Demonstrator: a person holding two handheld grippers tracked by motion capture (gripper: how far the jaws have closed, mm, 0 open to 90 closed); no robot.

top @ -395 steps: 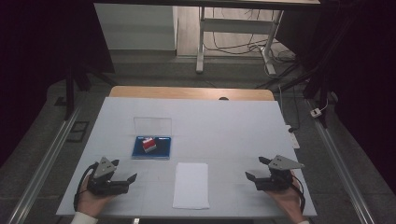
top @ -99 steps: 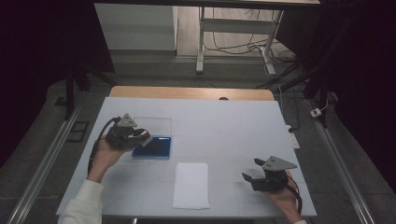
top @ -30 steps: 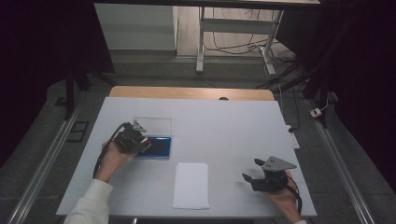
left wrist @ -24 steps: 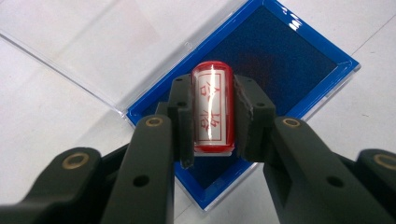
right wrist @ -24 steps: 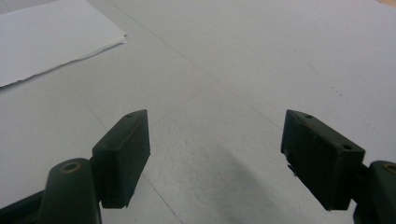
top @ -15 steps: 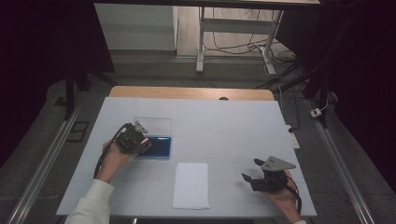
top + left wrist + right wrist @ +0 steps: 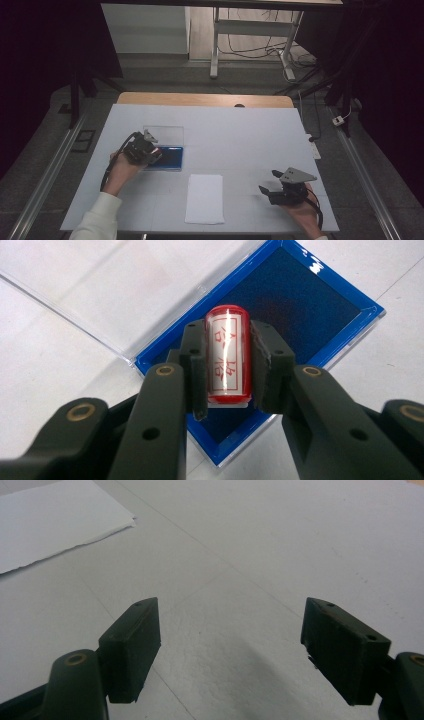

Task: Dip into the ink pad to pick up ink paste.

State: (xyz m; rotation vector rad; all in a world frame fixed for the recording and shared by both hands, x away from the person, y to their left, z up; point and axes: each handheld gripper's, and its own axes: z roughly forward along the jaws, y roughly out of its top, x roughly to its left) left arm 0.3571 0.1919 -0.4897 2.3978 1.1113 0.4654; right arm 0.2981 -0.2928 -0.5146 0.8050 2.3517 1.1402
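Left claw (image 7: 227, 365) moved onto ink pad (image 7: 300, 305), clamping red stamp (image 7: 228, 355), possibly touching; right claw (image 7: 232, 650) agape.

The ink pad (image 7: 169, 157) lay left of centre on the table (image 7: 250, 130), its lid (image 7: 165, 134) just behind it. The sheet of paper (image 7: 205, 198) lay nearer the front edge, to the pad's right.

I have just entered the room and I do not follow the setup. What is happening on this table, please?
A person works with two handheld grippers. The left gripper has its jaws shut on a red stamp, held over the blue ink pad in its open clear case. The right gripper rests near the table's right side, jaws open and holding nothing. A white sheet of paper lies between them, with no mark visible on it.
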